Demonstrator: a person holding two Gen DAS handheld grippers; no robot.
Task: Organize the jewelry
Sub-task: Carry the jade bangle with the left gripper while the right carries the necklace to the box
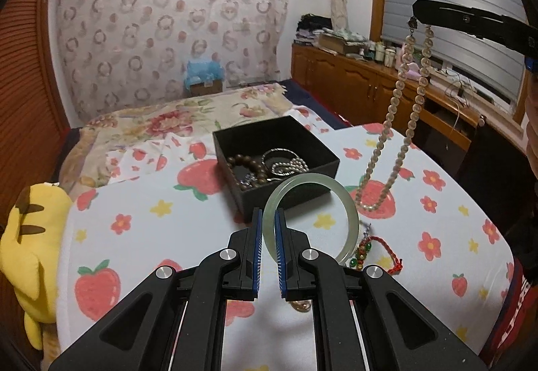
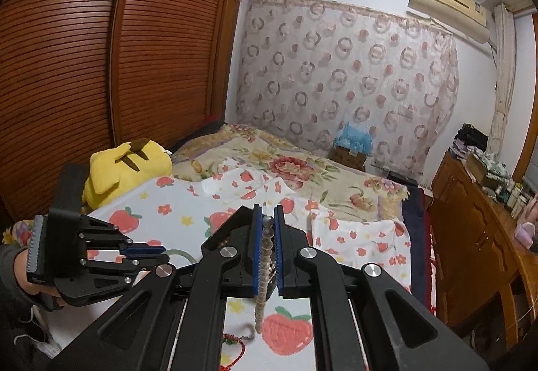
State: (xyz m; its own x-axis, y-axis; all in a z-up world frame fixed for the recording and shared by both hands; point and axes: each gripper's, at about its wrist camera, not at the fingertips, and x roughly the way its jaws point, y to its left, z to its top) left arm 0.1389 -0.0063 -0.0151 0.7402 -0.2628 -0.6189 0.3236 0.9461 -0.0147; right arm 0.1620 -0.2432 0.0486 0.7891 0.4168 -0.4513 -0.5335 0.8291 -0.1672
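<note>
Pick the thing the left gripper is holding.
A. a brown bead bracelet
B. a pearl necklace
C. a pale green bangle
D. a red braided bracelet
C: the left gripper has its fingers closed on the rim of the pale green bangle, lifted in front of the black box.

Strawberry-print bed sheet (image 1: 141,203) carries black box (image 1: 289,182), red braided bracelet (image 1: 380,253), yellow plush (image 1: 30,243).
</note>
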